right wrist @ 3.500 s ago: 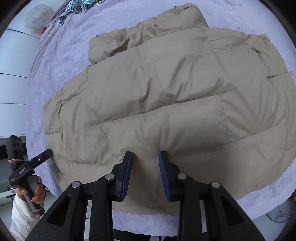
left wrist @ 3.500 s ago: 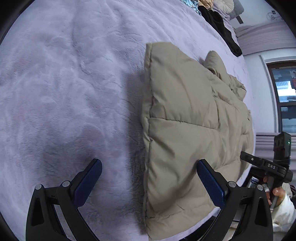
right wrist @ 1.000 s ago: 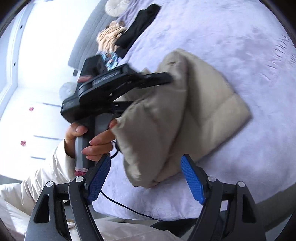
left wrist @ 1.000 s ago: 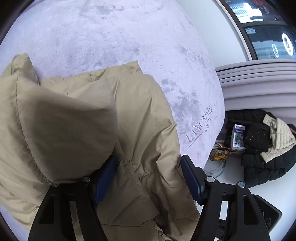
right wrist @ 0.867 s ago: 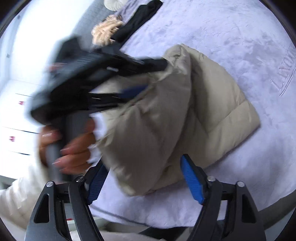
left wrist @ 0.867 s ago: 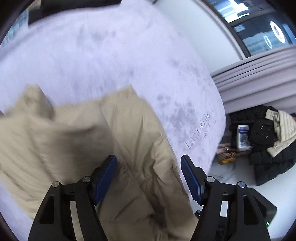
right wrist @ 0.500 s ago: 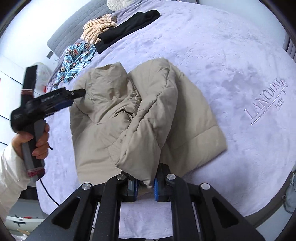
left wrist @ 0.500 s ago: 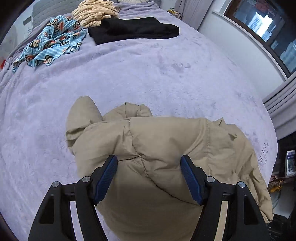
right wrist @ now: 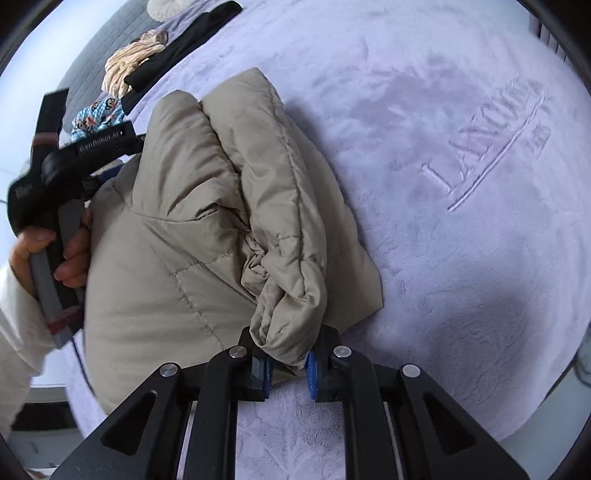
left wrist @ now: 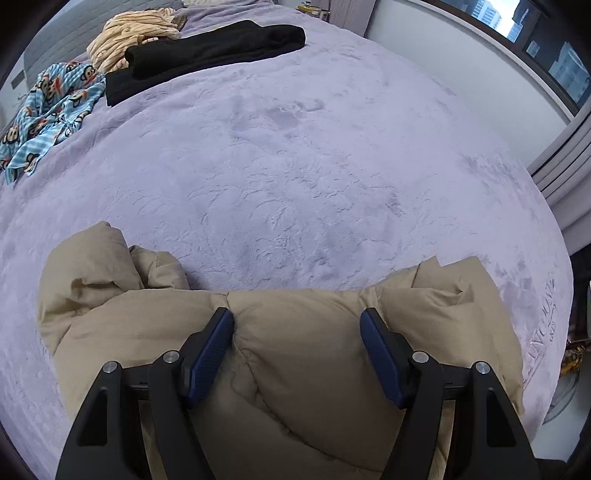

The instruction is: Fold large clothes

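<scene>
A beige puffer jacket [left wrist: 129, 325] lies folded in a thick bundle on the lilac bed cover [left wrist: 295, 166]. My left gripper [left wrist: 296, 314] is open and points down onto it, with a padded bulge between its blue pads [left wrist: 214, 347]. In the right wrist view the jacket [right wrist: 177, 236] fills the left half. My right gripper [right wrist: 286, 365] is shut on a bunched fold at the jacket's near corner. The left gripper's black handle [right wrist: 55, 177] sits at the jacket's left side in a person's hand [right wrist: 70, 254]; its fingers are hidden behind the jacket.
At the far end of the bed lie a black garment [left wrist: 207, 48], a tan striped one [left wrist: 133, 33] and a blue cartoon-print cloth [left wrist: 51, 107]. Embossed lettering [right wrist: 491, 144] marks the cover near the right edge. A window and wall stand to the right.
My right gripper went from open to shut on the jacket's corner fold and sank lower. My left gripper swung round and came down onto the folded jacket, still open.
</scene>
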Tool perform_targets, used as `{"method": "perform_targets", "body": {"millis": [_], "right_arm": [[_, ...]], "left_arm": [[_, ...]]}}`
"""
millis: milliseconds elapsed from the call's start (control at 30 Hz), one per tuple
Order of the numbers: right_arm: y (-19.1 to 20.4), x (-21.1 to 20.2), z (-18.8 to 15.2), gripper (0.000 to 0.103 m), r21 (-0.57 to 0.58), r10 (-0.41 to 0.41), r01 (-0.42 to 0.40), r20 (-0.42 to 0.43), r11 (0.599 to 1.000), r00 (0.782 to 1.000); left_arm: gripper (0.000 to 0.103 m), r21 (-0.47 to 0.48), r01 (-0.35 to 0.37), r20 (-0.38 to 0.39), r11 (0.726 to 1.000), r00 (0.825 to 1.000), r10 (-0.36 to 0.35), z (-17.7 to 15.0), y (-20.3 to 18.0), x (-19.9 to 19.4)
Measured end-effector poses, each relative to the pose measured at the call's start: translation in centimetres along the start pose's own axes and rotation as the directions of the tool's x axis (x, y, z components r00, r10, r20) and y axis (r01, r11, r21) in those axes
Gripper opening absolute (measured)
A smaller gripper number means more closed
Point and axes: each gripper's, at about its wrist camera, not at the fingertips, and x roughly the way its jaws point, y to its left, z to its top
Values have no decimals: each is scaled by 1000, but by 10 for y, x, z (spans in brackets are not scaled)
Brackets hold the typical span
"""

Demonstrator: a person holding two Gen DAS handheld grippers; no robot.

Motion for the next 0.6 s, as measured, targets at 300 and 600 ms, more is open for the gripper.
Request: {"method": "perform_targets", "body": {"millis": [300,600], "right_arm": [[9,-74,43,38,-61,65,-57,141,996,988],[65,15,65,23,-249,-6,-4,-40,969,999]], "left_arm": [[72,-1,-16,-16,1000,1000,16,-1,3,4],[72,-18,-95,-13,995,995,95,0,6,-21]]}}
